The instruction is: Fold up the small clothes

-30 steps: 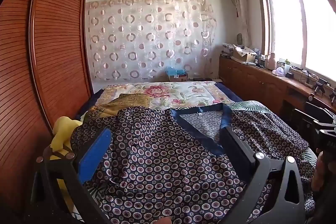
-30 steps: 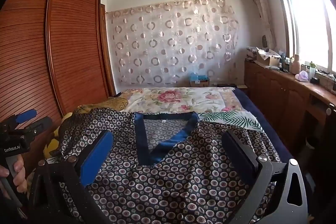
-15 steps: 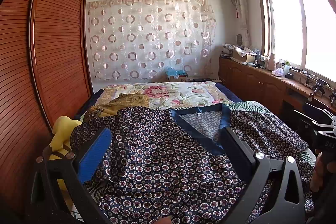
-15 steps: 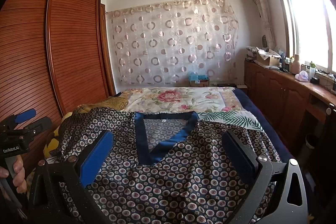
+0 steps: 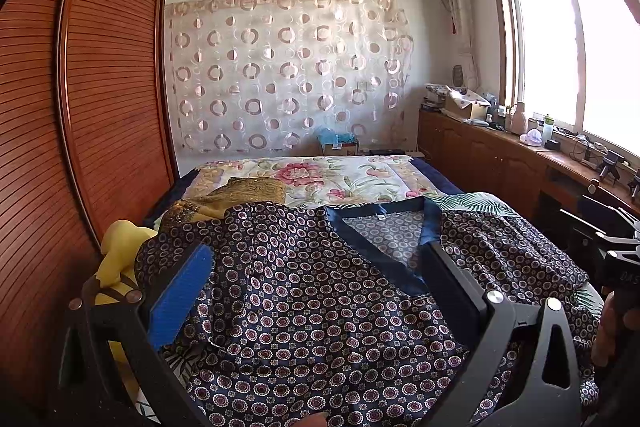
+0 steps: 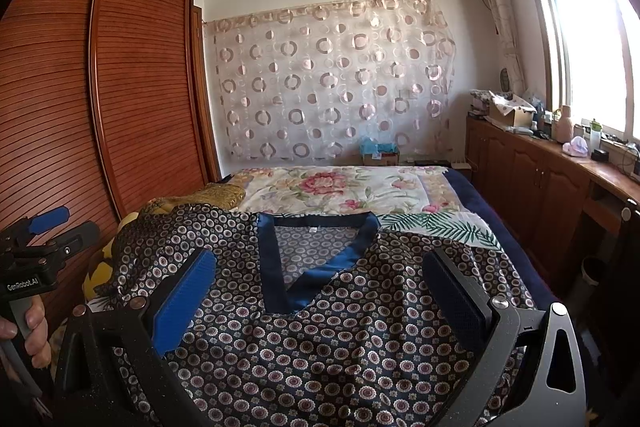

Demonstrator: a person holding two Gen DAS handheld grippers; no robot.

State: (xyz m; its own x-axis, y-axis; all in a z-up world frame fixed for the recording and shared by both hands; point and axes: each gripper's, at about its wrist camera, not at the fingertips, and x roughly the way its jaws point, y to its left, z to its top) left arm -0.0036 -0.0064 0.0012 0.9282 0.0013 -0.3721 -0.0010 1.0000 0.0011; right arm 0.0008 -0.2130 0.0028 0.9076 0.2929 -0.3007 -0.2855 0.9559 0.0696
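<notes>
Bed (image 6: 460,187) is cluttered, and my patterned top (image 6: 320,327) lies spread across its near end, neckline away from me. Left hand-held gripper (image 5: 316,291) and right hand-held gripper (image 6: 320,291) both hover wide open, holding nothing. That slippery-looking fabric could slide out or bunch.

Both views are taken low over the near end of the bed (image 5: 340,183), along each gripper's own fingers, and are faced toward the curtained far wall (image 6: 332,87). The patterned garment (image 5: 320,307) is seen close beneath both cameras, the left view being set nearer the wardrobe (image 5: 100,87), the right view nearer the window (image 6: 584,39). The garment (image 6: 340,339), bed, curtain, wardrobe and window side are shared, and the other gripper is caught at each view's edge.
</notes>
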